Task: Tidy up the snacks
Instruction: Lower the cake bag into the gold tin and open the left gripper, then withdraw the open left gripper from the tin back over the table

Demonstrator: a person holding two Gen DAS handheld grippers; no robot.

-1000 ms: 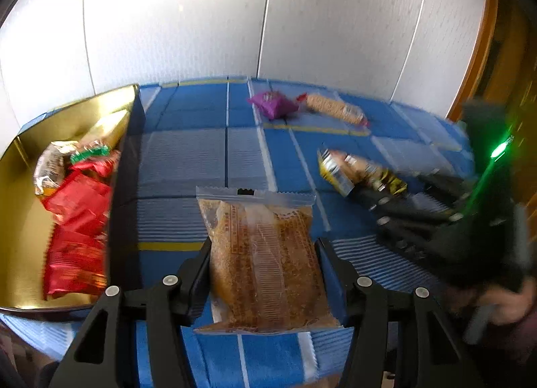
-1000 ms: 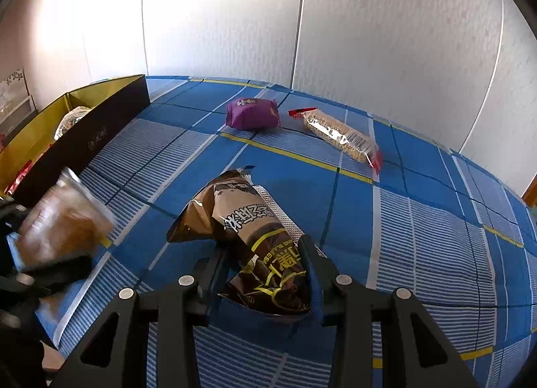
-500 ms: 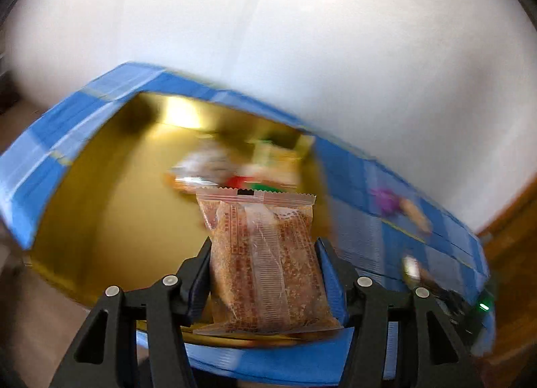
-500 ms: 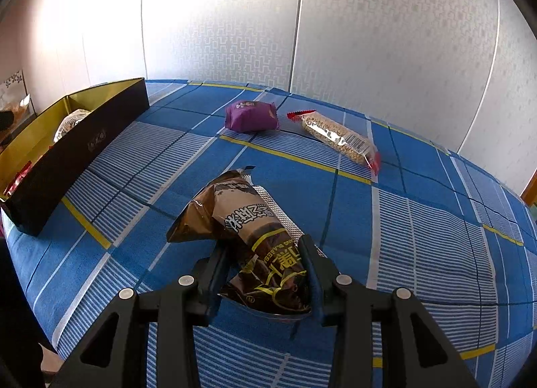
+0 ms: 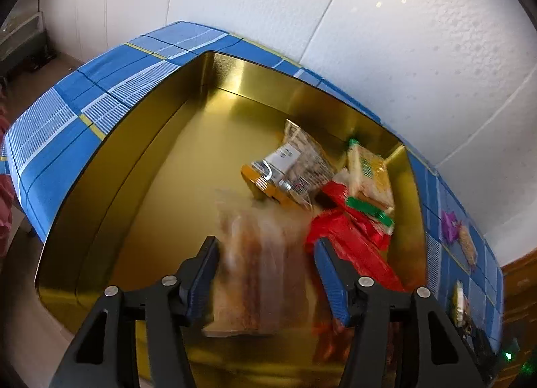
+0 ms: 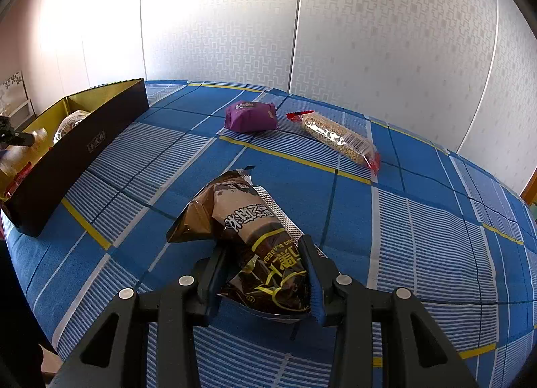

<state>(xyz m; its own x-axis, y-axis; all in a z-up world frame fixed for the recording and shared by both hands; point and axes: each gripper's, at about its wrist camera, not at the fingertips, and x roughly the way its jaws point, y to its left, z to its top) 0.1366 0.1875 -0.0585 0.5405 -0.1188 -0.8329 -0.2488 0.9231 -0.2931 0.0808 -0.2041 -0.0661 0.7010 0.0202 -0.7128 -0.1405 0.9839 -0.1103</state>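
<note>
Golden box (image 5: 258, 79) — blurred brown snack (image 5: 258, 270) — opening left tongs (image 5: 266, 282)

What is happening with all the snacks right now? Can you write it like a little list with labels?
left gripper: jaws opening, blurred brown snack pack between them, over the gold box
right gripper: shut on dark brown snack bag
in box: red packs, clear pack
on blue cloth: purple pack, long grain bar

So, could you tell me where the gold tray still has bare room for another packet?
The tray floor is bare along its left wall and far corner. The right side is crowded: clear packet, yellow packet and red packets piled against the right wall.
</note>
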